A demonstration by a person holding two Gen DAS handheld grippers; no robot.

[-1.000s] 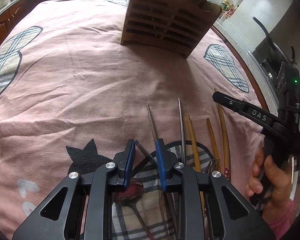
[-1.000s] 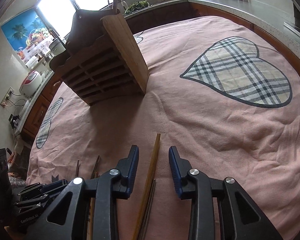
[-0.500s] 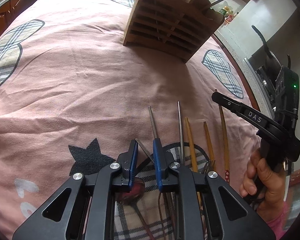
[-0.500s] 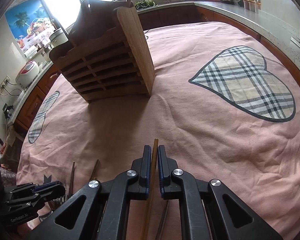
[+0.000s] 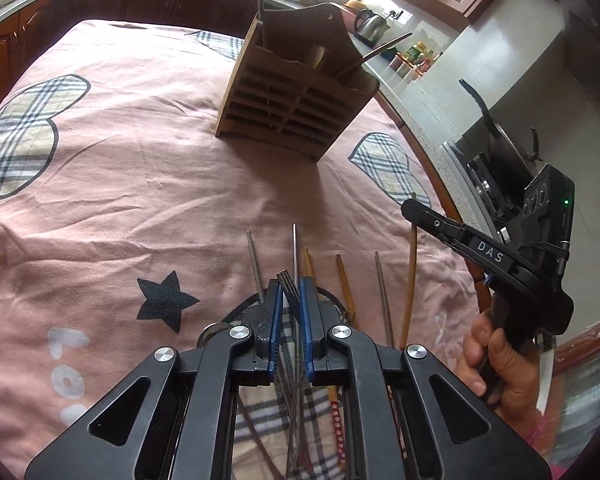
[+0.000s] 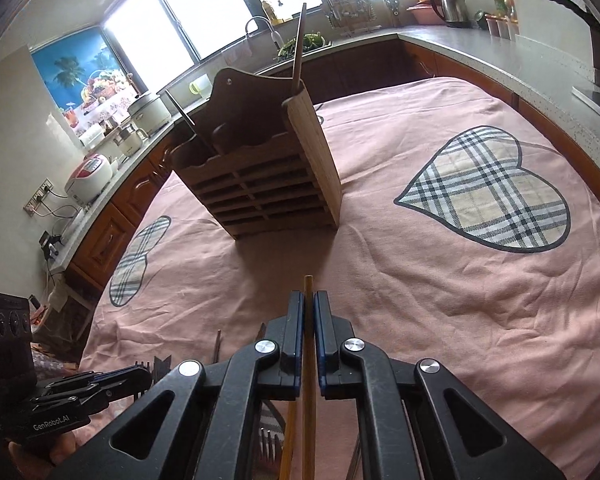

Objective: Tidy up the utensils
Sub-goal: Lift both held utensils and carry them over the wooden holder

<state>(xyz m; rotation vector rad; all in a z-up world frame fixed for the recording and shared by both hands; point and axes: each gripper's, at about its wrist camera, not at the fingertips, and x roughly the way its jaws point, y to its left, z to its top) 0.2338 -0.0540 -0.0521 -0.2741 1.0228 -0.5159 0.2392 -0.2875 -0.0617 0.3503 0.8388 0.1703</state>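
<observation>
The fork (image 5: 289, 285) sits pinched between the blue pads of the left tongs (image 5: 290, 294), tines up and forward just past the fingertips, its handle running back down between the arms toward the bottom of the left wrist view; those jaws have just been closing, with the fork between them; the wooden chopstick (image 6: 308, 320) is likewise clamped in the right tongs (image 6: 308, 312), its tip poking a little beyond the pads and its length trailing back toward the lower edge of the right wrist view; these jaws are pressed fully together on it. Both pieces point roughly at the wooden utensil holder (image 5: 296, 96), which stands upright in the upper centre of each frame, well apart from either pair of tongs, already carrying a few handles in its top openings. Its slots open upward, so each long axis, now slanting forward and down, will in my judgement have to be swung nearer vertical before it can drop in; neither hand looks clearly nearer, though the holder lies more squarely ahead of the right tongs. The remaining utensils (image 5: 342, 284), more chopsticks and metal handles, lie side by side on the pink cloth (image 5: 140, 184) over the bench, low in the left view, their long axes also pointing toward the holder; the person's right hand (image 5: 496, 360) grips its tool at the lower right of that frame.
</observation>
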